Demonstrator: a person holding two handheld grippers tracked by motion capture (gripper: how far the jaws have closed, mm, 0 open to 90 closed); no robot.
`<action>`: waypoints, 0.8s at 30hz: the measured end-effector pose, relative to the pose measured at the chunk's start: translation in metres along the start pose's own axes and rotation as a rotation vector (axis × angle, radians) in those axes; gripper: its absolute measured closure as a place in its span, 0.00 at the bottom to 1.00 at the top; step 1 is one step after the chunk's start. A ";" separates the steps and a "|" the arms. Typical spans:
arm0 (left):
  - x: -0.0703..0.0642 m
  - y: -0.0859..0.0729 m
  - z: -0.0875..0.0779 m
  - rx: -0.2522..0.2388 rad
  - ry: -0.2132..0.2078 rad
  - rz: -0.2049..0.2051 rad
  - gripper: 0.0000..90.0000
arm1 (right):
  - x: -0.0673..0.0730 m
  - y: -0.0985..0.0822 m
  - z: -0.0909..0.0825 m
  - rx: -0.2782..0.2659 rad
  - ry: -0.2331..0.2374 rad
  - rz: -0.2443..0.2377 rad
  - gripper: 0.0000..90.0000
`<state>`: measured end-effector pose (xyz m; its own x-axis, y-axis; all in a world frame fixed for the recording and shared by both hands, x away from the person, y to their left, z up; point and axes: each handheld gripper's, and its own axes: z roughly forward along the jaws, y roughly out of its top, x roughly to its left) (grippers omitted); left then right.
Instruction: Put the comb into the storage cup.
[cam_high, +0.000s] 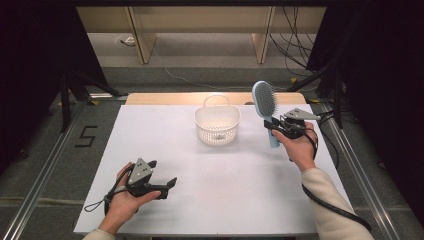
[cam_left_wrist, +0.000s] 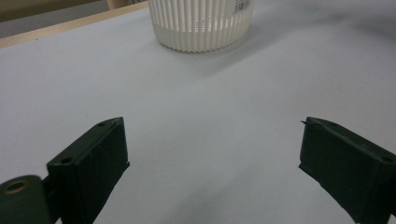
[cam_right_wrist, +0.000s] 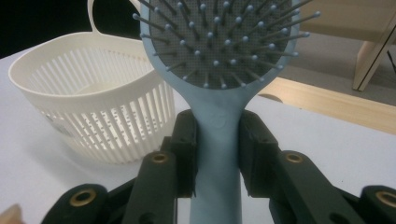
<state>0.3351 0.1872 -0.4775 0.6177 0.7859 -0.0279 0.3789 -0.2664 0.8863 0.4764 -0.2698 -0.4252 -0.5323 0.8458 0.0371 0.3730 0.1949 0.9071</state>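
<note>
left claw (cam_high: 162, 176): spread wide with nothing between its jaws, low over the near-left part of the worktop (cam_high: 150, 145); in the left gripper view its two black jaws stand far apart over bare white surface.
left claw to basket: the basket (cam_high: 217, 125) lies up and to the right of it, well apart, toward the far middle of the worktop; the left gripper view looks at the basket's lower wall (cam_left_wrist: 201, 28).
basket: white, slotted, upright, mouth open upward, handle loop on its far rim; it looks empty, apart from a small label low on its wall.
basket to brush: the brush (cam_high: 265, 107) stands just to the right of the basket, near but apart, with its head higher than the rim.
brush: light blue, long axis close to upright, bristle head at the top, handle end pointing down toward the worktop.
right claw (cam_high: 274, 128): pinching the brush by its neck just below the head; in the right gripper view the pads press on both sides of the blue neck (cam_right_wrist: 217, 135).
nearer hand: the right one, by far; the brush is already in it.
relation that matters: the basket's mouth is to the left of, and lower than, the brush head, so my judgement is that the brush must travel left and then go down into it; upright as it is, it would likely end up leaning on the rim.
</note>
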 end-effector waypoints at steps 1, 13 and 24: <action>0.000 0.000 0.000 0.001 0.000 0.001 0.08 | 0.000 0.000 0.000 -0.003 0.000 0.001 0.78; 0.000 0.000 0.000 0.000 0.000 0.001 0.08 | 0.002 0.006 -0.001 -0.029 -0.005 0.006 0.78; 0.000 0.000 0.000 0.000 -0.001 0.001 0.08 | 0.003 0.011 -0.001 -0.054 -0.009 0.012 0.78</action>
<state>0.3350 0.1871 -0.4774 0.6184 0.7854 -0.0276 0.3783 -0.2667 0.8864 0.4782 -0.2650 -0.4151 -0.5211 0.8523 0.0451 0.3378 0.1574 0.9280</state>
